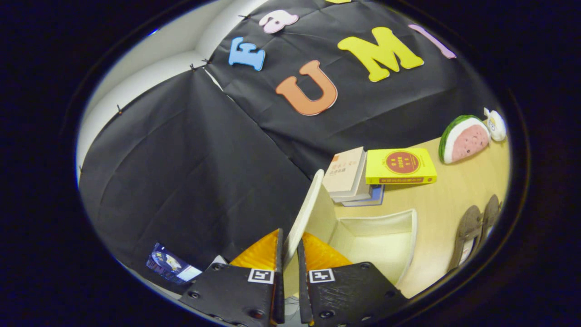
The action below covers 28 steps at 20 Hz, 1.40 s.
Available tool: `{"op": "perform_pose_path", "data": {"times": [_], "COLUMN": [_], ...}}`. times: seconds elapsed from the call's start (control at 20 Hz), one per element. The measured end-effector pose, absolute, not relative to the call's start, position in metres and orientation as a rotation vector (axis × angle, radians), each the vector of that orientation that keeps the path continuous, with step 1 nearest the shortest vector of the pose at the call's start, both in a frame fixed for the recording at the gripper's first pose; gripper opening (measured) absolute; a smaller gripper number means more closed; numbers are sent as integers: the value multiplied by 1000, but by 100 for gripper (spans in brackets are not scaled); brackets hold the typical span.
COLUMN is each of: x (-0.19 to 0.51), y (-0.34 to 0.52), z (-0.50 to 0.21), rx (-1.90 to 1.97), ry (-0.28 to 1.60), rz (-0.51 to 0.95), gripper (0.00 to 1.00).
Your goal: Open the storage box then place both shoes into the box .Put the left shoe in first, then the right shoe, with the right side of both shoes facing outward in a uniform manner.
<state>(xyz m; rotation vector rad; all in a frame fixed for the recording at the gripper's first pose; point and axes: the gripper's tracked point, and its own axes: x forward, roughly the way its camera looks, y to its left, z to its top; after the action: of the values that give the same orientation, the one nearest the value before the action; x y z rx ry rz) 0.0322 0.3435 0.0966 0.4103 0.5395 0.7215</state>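
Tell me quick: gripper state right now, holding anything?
Gripper: closed on the storage box lid, one finger on each face, lid raised on edge over the open storage box. Shoes lie on the table beyond, not yet moved.

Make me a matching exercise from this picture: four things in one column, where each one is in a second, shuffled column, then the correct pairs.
Things:
1. box lid
2. pair of shoes
3. yellow book
4. watermelon toy

Places:
A. on the table, to the right of the open storage box
B. raised, clamped between the fingers of the gripper
C. at the far side of the table, by the black wall cloth
D. lying beside the stack of books, beyond the box

Pairs: 1-B, 2-A, 3-D, 4-C
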Motion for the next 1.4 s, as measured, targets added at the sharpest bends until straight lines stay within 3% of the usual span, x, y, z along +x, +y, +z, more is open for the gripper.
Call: {"op": "perform_pose_path", "data": {"times": [0.25,0.4,0.55,0.75,1.0,1.4], "x": [15,8,-4,-23,-29,32], "y": [383,409,430,453,439,329], "z": [89,87,80,81,74,30], "rx": [400,375,347,319,257,111], "ry": [556,546,565,561,539,498], "rz": [807,841,893,981,985,718], "gripper": [46,81,94,94,94,94]}}
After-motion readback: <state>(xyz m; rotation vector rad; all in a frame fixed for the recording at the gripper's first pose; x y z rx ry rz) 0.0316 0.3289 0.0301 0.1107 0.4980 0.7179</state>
